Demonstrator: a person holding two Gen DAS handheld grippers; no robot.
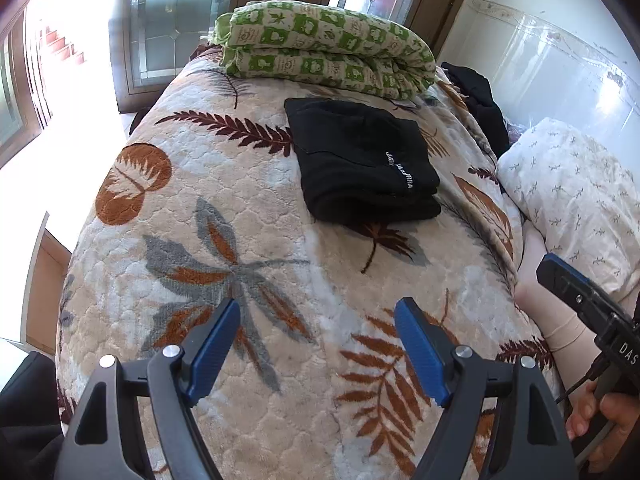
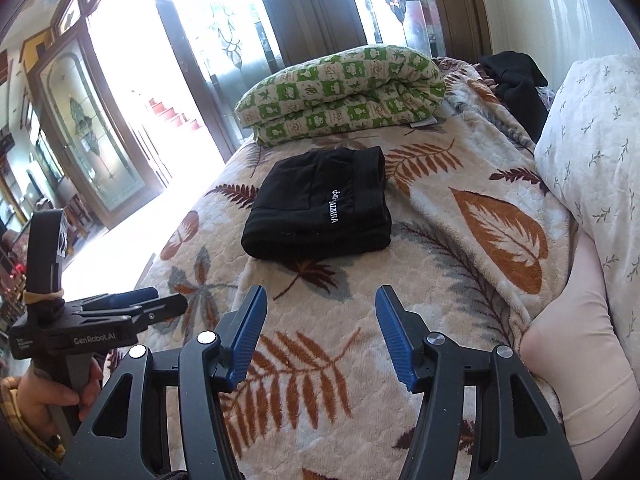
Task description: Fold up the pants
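The black pants (image 1: 360, 160) lie folded into a compact rectangle with white lettering on the leaf-patterned bedspread (image 1: 248, 240); they also show in the right wrist view (image 2: 320, 204). My left gripper (image 1: 318, 336) is open and empty, well back from the pants, above the bedspread. My right gripper (image 2: 322, 328) is open and empty, also short of the pants. The left gripper shows from the side in the right wrist view (image 2: 160, 300). The right gripper's black body shows at the right edge of the left wrist view (image 1: 588, 304).
A folded green-and-cream quilt (image 1: 328, 48) lies just behind the pants. Dark clothing (image 1: 480, 100) is heaped at the far right, next to a white floral pillow (image 1: 572, 192). Glass doors and windows (image 2: 132, 92) stand beyond the bed's left edge.
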